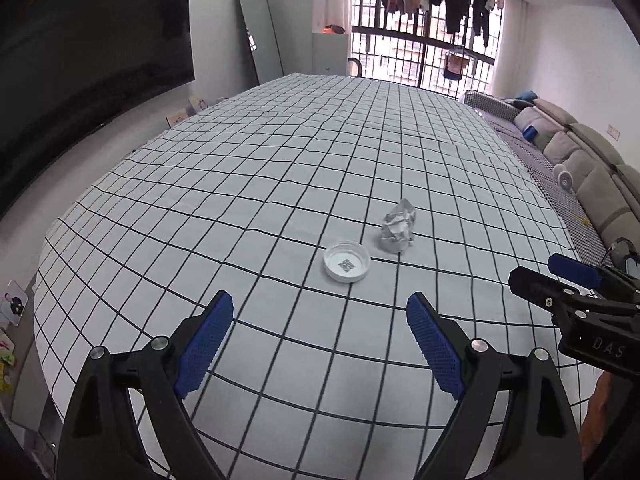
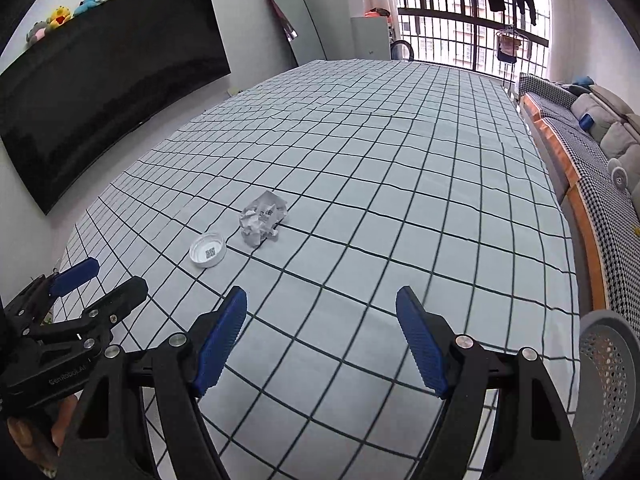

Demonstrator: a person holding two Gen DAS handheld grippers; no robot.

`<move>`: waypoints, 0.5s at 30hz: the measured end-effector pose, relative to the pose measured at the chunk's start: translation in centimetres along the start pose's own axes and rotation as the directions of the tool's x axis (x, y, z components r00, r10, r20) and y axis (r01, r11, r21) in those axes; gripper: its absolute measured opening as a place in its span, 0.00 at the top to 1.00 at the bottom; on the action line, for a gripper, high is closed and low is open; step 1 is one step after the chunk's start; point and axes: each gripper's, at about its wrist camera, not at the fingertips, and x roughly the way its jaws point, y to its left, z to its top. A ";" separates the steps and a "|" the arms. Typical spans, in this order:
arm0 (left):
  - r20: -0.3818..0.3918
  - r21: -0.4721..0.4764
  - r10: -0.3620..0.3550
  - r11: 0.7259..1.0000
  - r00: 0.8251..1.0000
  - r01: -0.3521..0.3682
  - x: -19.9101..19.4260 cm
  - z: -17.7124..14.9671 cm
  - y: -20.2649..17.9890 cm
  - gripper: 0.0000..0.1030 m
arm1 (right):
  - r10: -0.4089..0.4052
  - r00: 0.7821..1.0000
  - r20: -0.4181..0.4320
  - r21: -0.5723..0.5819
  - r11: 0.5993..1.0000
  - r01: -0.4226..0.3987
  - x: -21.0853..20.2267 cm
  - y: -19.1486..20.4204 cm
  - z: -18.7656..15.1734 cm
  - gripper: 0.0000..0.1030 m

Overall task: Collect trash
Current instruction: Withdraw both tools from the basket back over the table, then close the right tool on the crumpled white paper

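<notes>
A white round lid point(image 1: 346, 261) lies on the checked tablecloth point(image 1: 280, 168), with a crumpled ball of paper point(image 1: 397, 230) just behind it to the right. My left gripper point(image 1: 320, 304) is open and empty, a short way in front of the lid. In the right wrist view the lid point(image 2: 207, 249) and the paper point(image 2: 262, 218) lie ahead to the left. My right gripper point(image 2: 321, 300) is open and empty over the cloth, to the right of both. Each gripper shows at the edge of the other's view: the right one point(image 1: 560, 276), the left one point(image 2: 104, 280).
A grey perforated bin point(image 2: 608, 360) stands off the table's near right corner. A sofa point(image 2: 600, 152) runs along the right side. A large dark TV point(image 2: 100, 92) hangs on the left wall. A mirror point(image 1: 260, 36) leans at the far end.
</notes>
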 end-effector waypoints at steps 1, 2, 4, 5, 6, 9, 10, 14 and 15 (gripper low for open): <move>-0.002 -0.005 0.006 1.000 1.000 -0.006 0.2 0.1 0.5 0.16 | 0.003 1.000 -0.003 -0.007 1.000 -0.003 0.4 0.3 0.4 0.28; -0.005 -0.010 0.013 1.000 1.000 -0.013 0.5 0.2 0.8 0.16 | 0.003 1.000 -0.007 -0.014 1.000 -0.003 0.9 0.5 0.7 0.28; -0.012 -0.021 0.026 0.999 1.000 -0.027 1.1 0.3 1.5 0.16 | 0.004 1.000 -0.017 -0.030 1.000 -0.004 1.8 1.0 1.4 0.28; -0.015 -0.027 0.033 0.999 0.999 -0.034 1.5 0.3 1.9 0.16 | 0.005 1.000 -0.022 -0.038 0.999 -0.006 2.2 1.3 1.8 0.28; -0.020 -0.034 0.039 0.999 0.999 -0.039 1.8 0.4 2.2 0.16 | 0.005 1.000 -0.025 -0.045 0.999 -0.007 2.7 1.6 2.0 0.28; -0.037 -0.056 0.050 0.997 0.998 -0.052 2.9 0.4 3.3 0.15 | 0.005 0.999 -0.036 -0.060 0.998 -0.007 4.1 2.3 2.9 0.28; -0.042 -0.063 0.055 0.996 0.998 -0.058 3.3 0.4 3.6 0.15 | 0.007 0.999 -0.039 -0.062 0.998 -0.009 4.5 2.5 3.2 0.28; -0.051 -0.084 0.073 0.994 0.996 -0.077 4.2 0.3 4.5 0.15 | 0.004 0.999 -0.052 -0.080 0.997 -0.008 6.2 3.2 4.1 0.28; -0.052 -0.087 0.077 0.993 0.996 -0.081 4.5 0.4 4.7 0.15 | 0.002 0.998 -0.056 -0.085 0.996 -0.007 6.7 3.4 4.2 0.28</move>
